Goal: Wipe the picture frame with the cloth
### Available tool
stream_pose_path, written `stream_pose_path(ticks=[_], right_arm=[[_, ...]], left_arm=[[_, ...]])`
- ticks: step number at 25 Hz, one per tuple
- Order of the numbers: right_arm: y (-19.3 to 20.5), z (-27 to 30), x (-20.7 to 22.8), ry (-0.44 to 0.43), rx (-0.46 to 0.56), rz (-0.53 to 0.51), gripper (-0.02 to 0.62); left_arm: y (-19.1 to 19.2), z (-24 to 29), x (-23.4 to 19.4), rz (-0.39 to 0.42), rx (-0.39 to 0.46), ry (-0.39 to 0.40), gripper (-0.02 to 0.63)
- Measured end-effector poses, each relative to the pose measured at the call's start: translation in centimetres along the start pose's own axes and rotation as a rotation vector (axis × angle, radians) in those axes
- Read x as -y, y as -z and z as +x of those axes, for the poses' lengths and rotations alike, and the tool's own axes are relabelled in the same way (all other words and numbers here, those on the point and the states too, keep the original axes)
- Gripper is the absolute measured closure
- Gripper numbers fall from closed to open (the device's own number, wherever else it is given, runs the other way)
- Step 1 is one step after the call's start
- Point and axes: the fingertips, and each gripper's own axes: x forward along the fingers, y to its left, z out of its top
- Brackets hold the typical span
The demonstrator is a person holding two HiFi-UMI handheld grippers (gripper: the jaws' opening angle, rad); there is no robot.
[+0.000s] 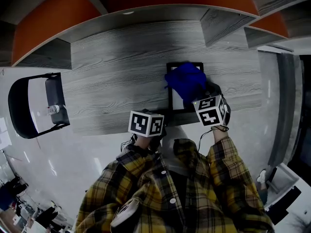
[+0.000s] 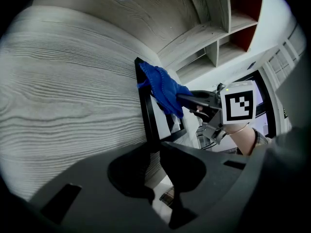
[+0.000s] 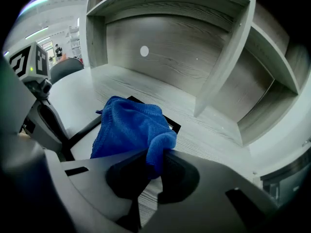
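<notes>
Grey wood-grain table (image 1: pixel 116 72) below open shelves. Left tool (image 2: pixel 154 154) looks pinched on the picture frame (image 2: pixel 146 110) at 1 near corner; so small a hold could slip under wiping pressure. Right tool (image 3: pixel 153 166) clamps the blue cloth (image 3: pixel 129 127), draped over the frame just ahead.

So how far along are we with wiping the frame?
Done: the right tool has the cloth pinched, and the left tool appears clamped on the picture frame at its near edge, steadying it on the desk. In hand: the cloth lies on the frame's far part. Left: the near glass is uncovered; whether it has been wiped, I can't tell.
</notes>
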Motion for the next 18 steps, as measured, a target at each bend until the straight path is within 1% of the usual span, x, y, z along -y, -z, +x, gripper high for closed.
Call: stream_pose_path(ticks=[2,6,12,15,18], right_arm=[[0.5,-0.4,0.5,0.018,-0.002,0.006,0.554],[1.8,-0.8,2.0,0.05,-0.006,0.059,0.554],[5.3,-1.1,5.0,0.113,-0.076,0.118,0.554],[4.8,-2.3,4.8,0.105,-0.033,0.143,0.554],[1.7,-4.7,3.5,0.074,0.077,0.15,0.554]], left_arm=[[0.0,0.0,0.0,0.004,0.001,-0.003,0.538],[0.0,0.0,0.0,0.008,0.003,-0.005,0.538],[0.0,0.1,0.0,0.015,0.0,-0.005,0.538],[0.0,0.1,-0.1,0.021,-0.006,-0.006,0.538],[0.0,0.1,-0.1,0.024,-0.012,-0.006,0.538]])
